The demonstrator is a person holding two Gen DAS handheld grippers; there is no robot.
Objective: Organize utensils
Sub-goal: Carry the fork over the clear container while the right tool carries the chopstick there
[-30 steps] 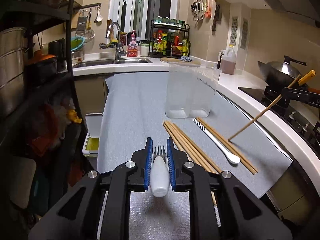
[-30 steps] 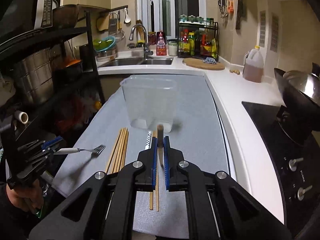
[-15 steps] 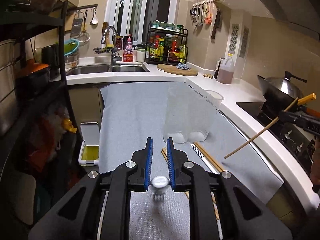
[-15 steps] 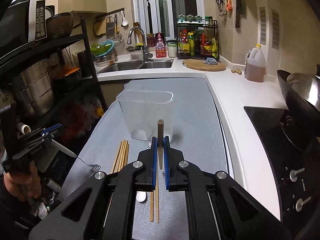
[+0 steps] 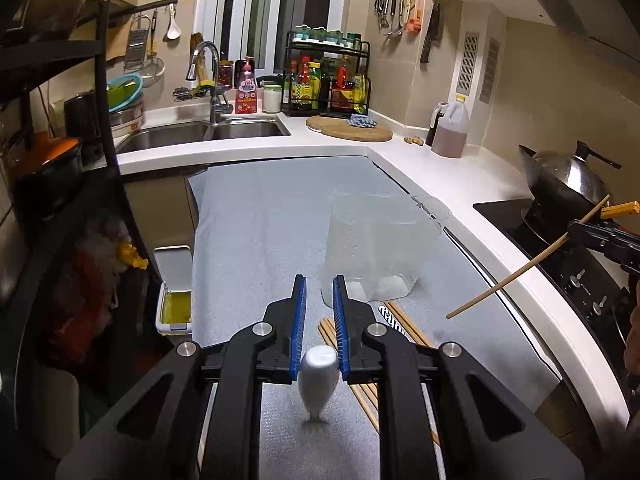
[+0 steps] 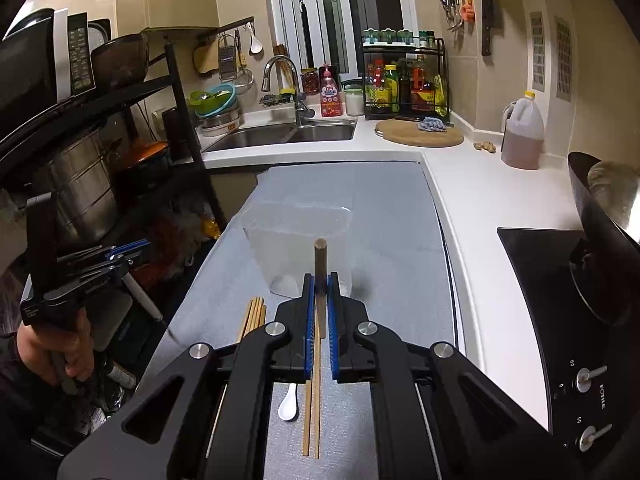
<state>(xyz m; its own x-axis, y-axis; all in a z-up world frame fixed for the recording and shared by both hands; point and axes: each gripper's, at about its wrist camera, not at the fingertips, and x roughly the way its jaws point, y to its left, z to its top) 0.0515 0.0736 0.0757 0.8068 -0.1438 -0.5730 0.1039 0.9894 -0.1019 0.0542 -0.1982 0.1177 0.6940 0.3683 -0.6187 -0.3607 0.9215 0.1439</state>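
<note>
— Looking past the left gripper (image 5: pixel 319 312), what blocks the way?

— Chopsticks (image 5: pixel 404 326) and a white spoon (image 6: pixel 289 403) lie on the grey mat (image 5: pixel 260 220) near its front edge; farther on stands the clear container (image 5: pixel 380 248), mid-mat.

— And the fork (image 5: pixel 318 376)?

— Clenched by its white handle, hanging tines-down.

— The right gripper (image 6: pixel 320 292)?

— Clamped tight on one chopstick (image 6: pixel 321 256), which slants tip-down across the mat's right edge; only the left camera shows that whole length.
</note>
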